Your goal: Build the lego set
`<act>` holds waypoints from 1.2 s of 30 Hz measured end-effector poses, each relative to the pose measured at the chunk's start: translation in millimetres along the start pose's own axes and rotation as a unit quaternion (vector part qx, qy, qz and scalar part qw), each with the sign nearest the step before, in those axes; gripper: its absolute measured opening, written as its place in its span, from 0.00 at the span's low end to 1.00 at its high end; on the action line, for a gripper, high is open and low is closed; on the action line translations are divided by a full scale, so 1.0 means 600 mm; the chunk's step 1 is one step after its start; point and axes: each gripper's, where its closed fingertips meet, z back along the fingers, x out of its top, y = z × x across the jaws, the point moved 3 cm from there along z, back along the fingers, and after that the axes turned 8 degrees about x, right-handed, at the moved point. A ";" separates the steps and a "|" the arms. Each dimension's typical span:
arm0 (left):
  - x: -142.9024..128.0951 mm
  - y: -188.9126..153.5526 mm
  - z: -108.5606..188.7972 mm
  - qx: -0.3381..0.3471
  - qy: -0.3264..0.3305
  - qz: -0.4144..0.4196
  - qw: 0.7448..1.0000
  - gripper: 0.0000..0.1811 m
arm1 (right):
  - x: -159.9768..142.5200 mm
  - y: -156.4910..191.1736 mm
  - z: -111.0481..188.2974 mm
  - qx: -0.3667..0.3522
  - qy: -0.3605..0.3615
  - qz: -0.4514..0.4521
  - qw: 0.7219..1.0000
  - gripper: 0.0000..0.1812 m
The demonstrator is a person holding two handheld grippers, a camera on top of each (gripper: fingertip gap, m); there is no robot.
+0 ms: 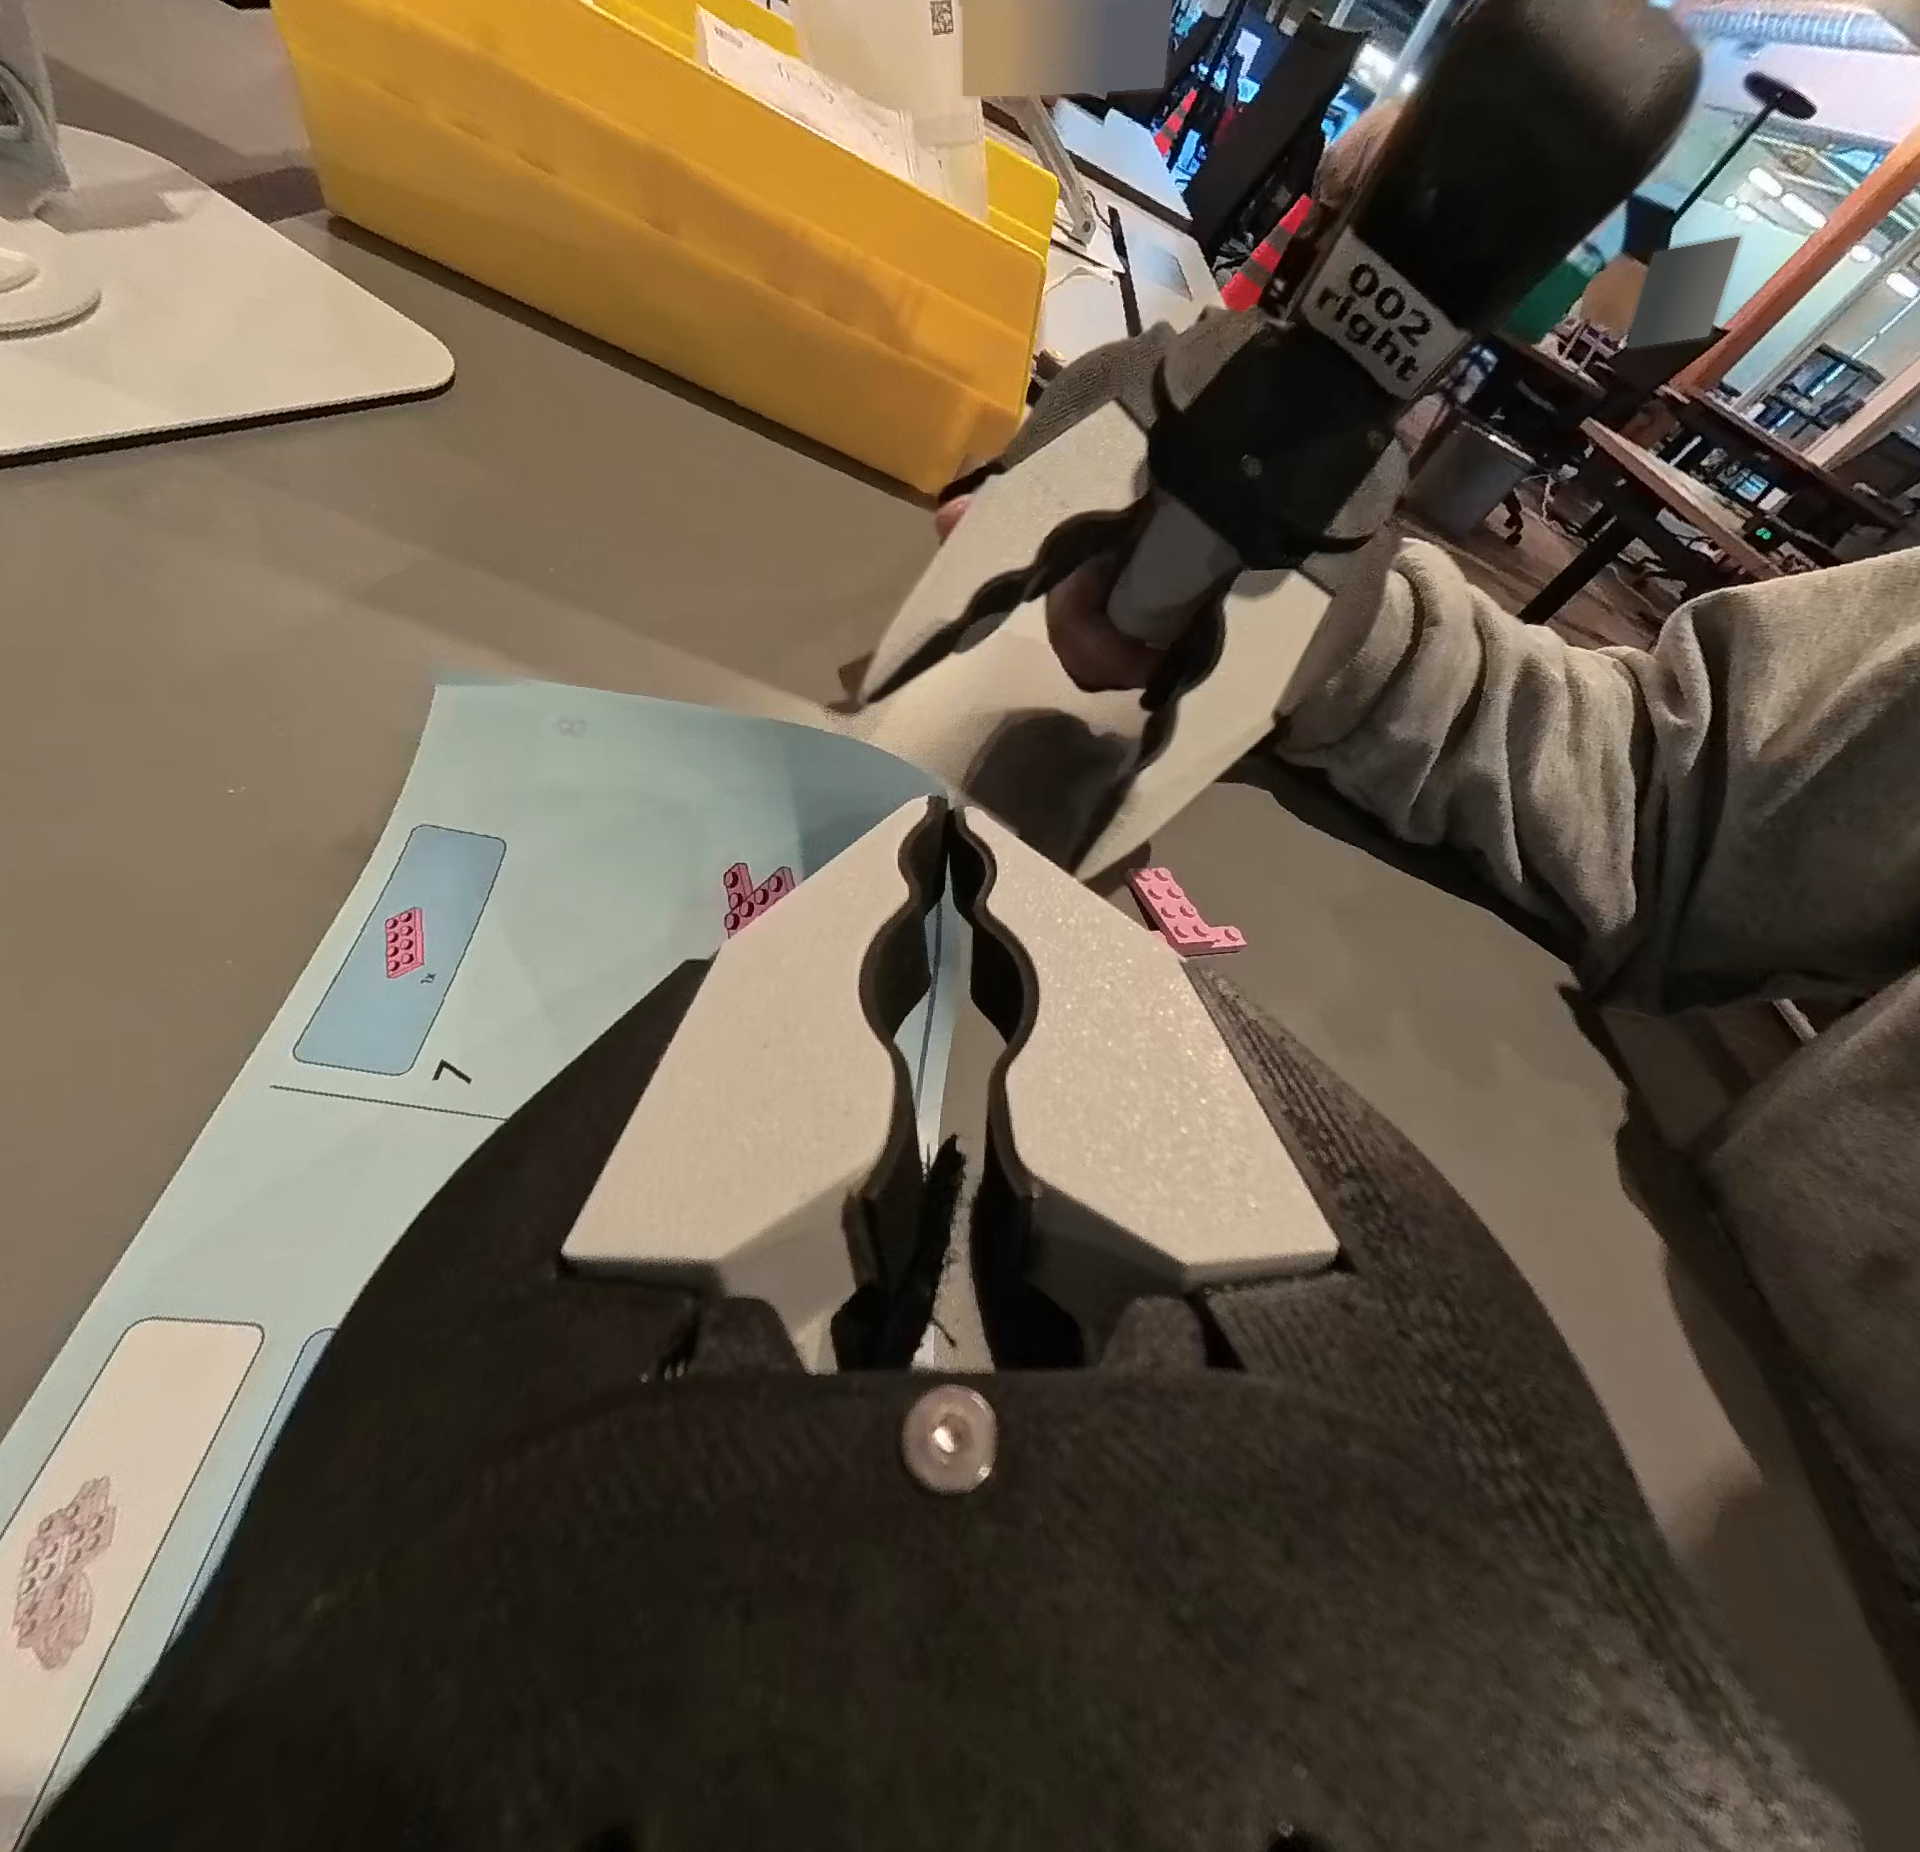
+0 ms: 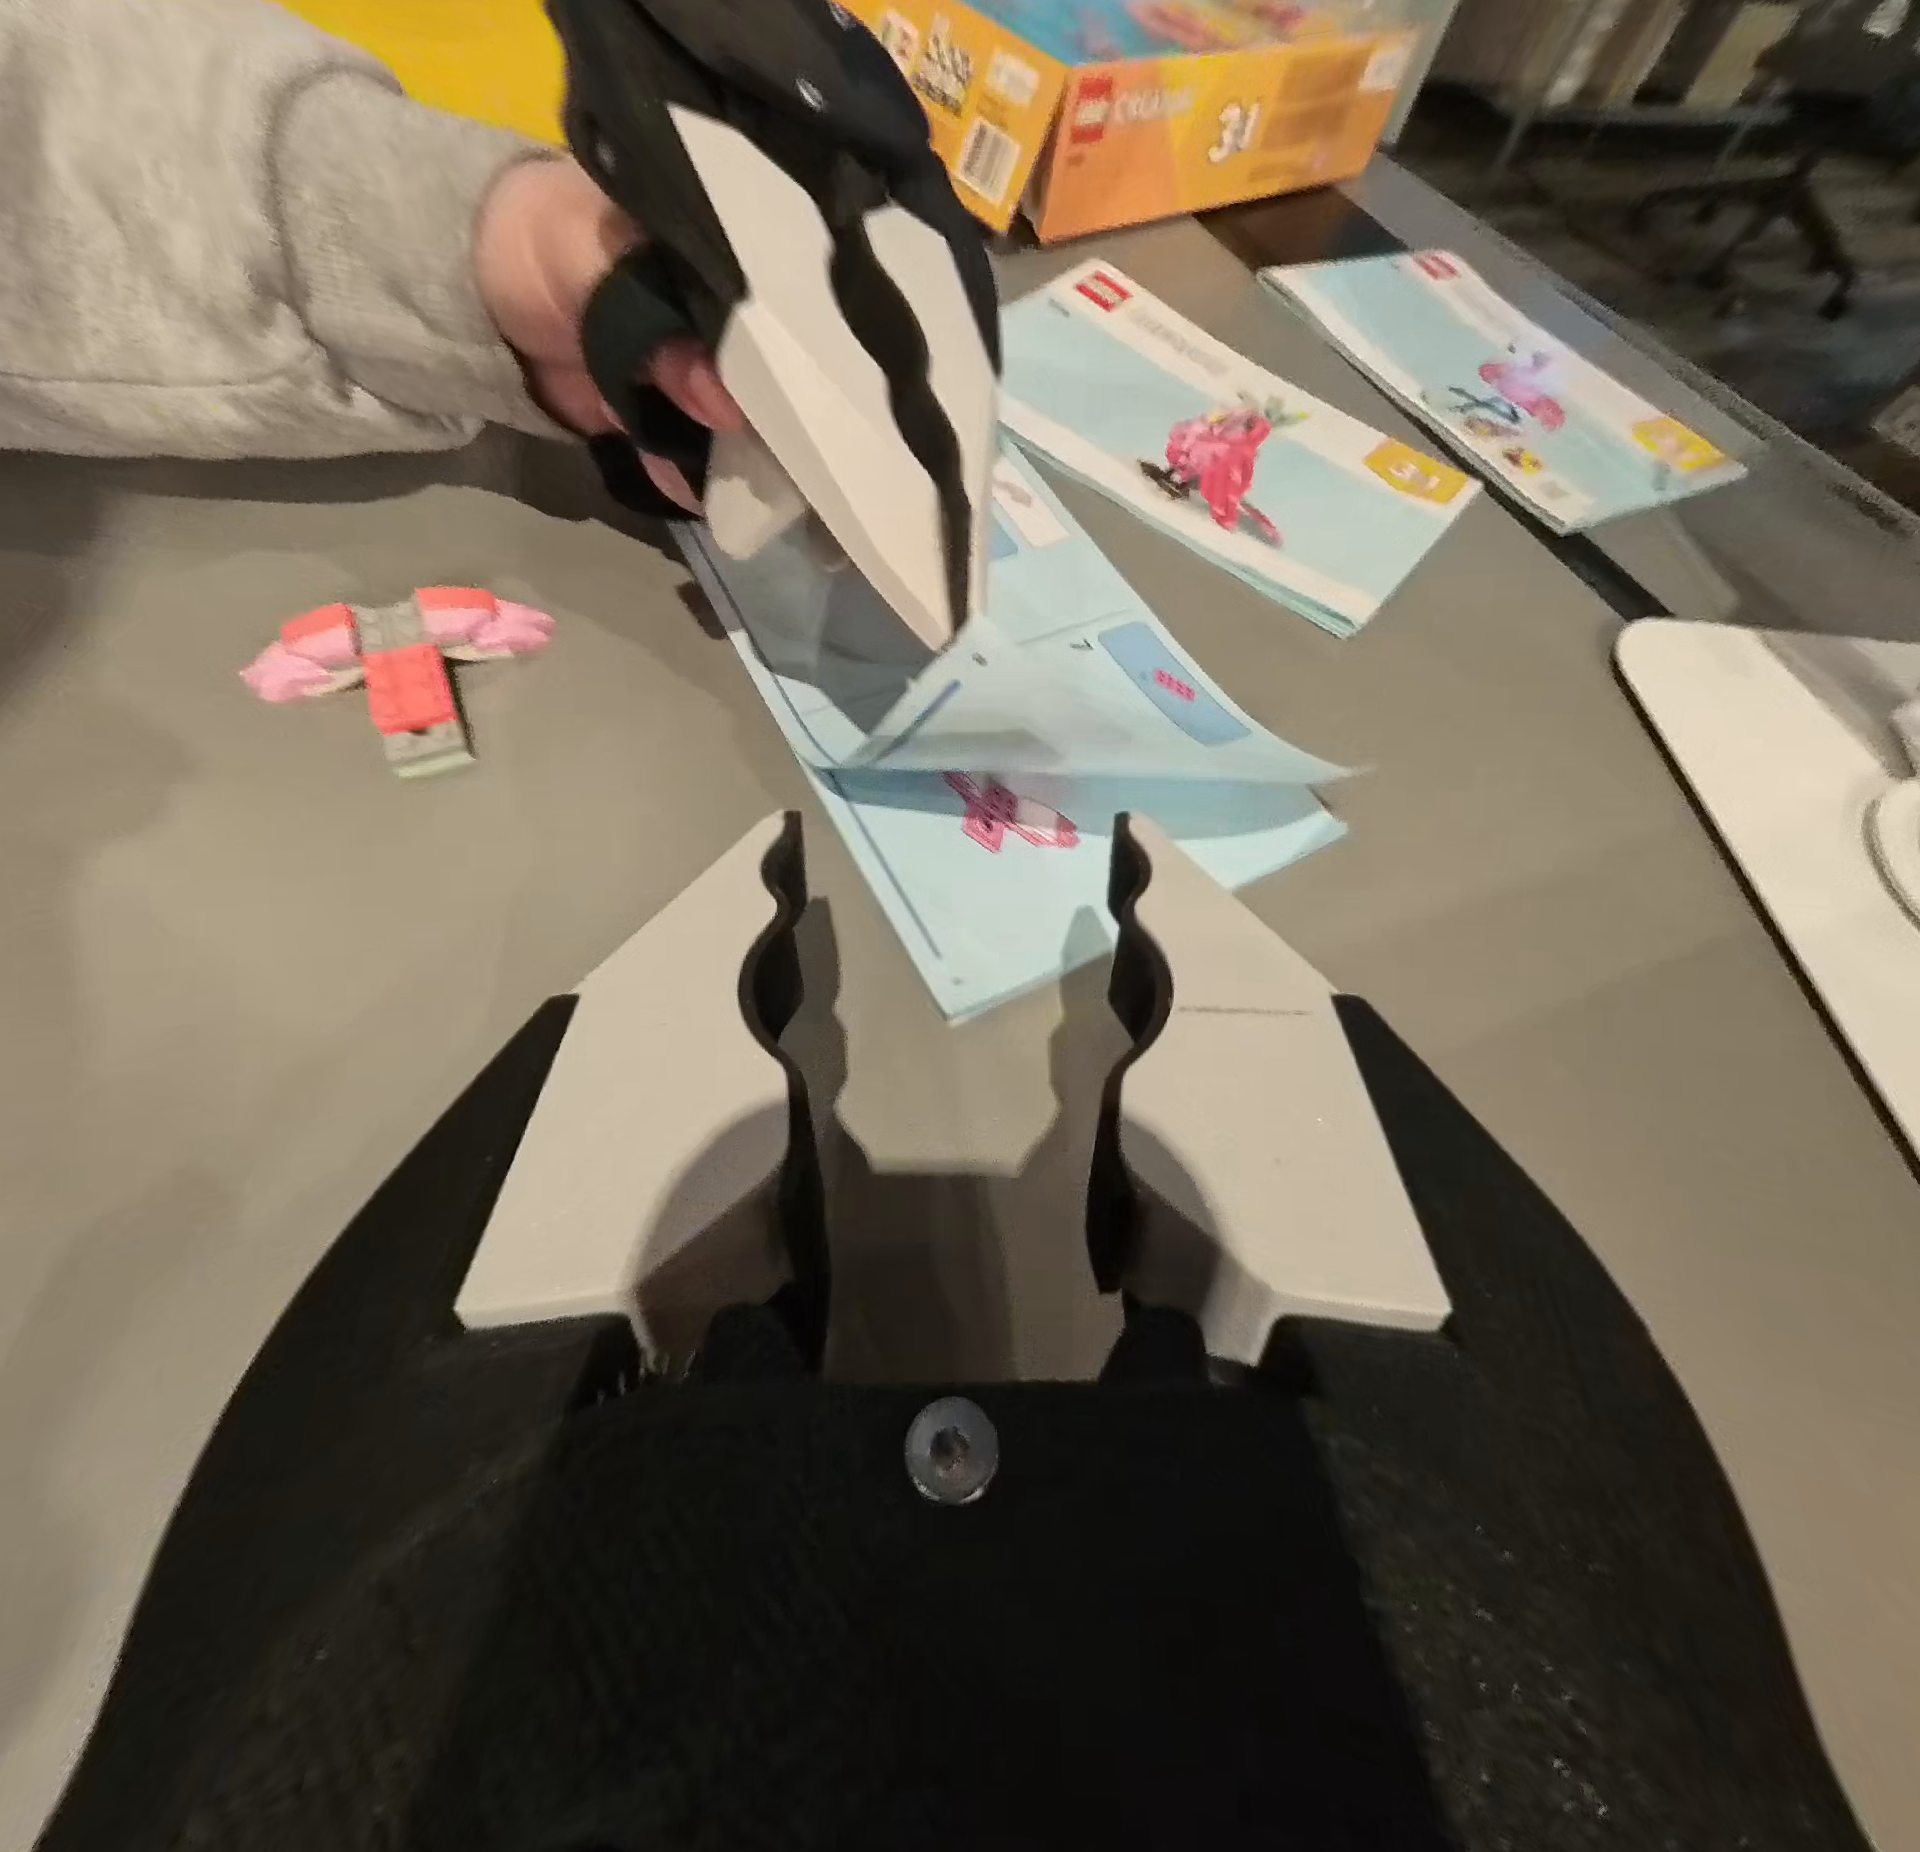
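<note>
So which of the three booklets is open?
The nearest instruction booklet, by the left gripper, which pinches its lifted page. The two booklets behind lie shut, covers up.

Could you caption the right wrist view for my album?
Left gripper lifts an instruction page while the open right gripper waits.

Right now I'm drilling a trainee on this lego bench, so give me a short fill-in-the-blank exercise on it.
1. The left gripper has its jaws shut on a page of the pale blue instruction booklet, while the right gripper has its jaws ____.
2. The storage bin behind the booklet is ____.
3. Besides the open one, ____ closed booklets lie near the orange cardboard box.

Missing words: open; yellow; two
</note>
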 end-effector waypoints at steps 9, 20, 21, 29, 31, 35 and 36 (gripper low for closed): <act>-0.003 -0.010 -0.001 -0.020 0.006 -0.001 1.000 0.00 | -0.008 0.031 -0.046 0.069 0.025 -0.049 0.996 0.37; 0.027 0.005 0.033 -0.014 -0.040 0.023 0.999 0.11 | -0.035 0.018 -0.046 0.076 0.061 -0.153 0.983 0.32; 0.029 0.007 0.036 -0.011 -0.044 0.023 0.999 0.11 | -0.034 0.018 -0.045 0.077 0.060 -0.154 0.983 0.31; 0.050 0.026 0.064 0.026 -0.073 0.030 0.997 0.11 | -0.021 -0.008 -0.037 0.065 -0.021 -0.322 0.944 0.11; 0.054 0.026 0.073 0.036 -0.078 0.029 0.996 0.11 | -0.012 -0.013 -0.035 0.084 -0.066 -0.393 0.913 0.10; 0.058 0.025 0.096 0.073 -0.085 0.021 0.993 0.11 | -0.013 -0.021 -0.027 0.044 -0.089 -0.426 0.899 0.11; 0.057 0.023 0.103 0.079 -0.088 0.022 0.993 0.11 | -0.013 -0.021 -0.025 0.030 -0.089 -0.430 0.898 0.11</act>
